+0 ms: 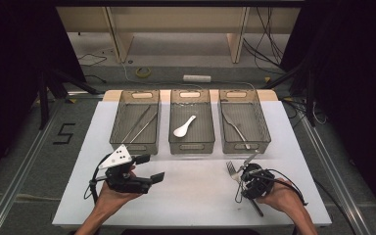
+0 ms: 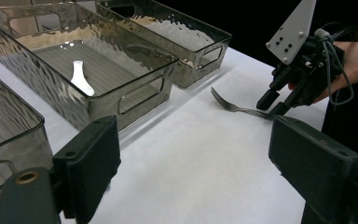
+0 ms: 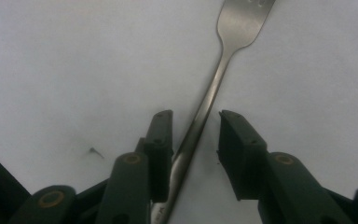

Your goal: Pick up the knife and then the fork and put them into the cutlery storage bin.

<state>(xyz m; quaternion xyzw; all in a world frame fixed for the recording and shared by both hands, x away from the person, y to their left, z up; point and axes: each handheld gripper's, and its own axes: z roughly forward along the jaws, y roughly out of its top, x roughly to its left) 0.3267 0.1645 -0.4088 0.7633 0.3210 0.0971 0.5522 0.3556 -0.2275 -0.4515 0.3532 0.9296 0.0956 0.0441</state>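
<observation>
Three bins [image 1: 194, 147] stood side by side along the table's [image 1: 191, 196] far edge, a fork [image 1: 233, 172] lying before the right one.

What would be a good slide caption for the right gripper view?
Open tongs straddle the handle of a metal fork lying on the white table.
</observation>
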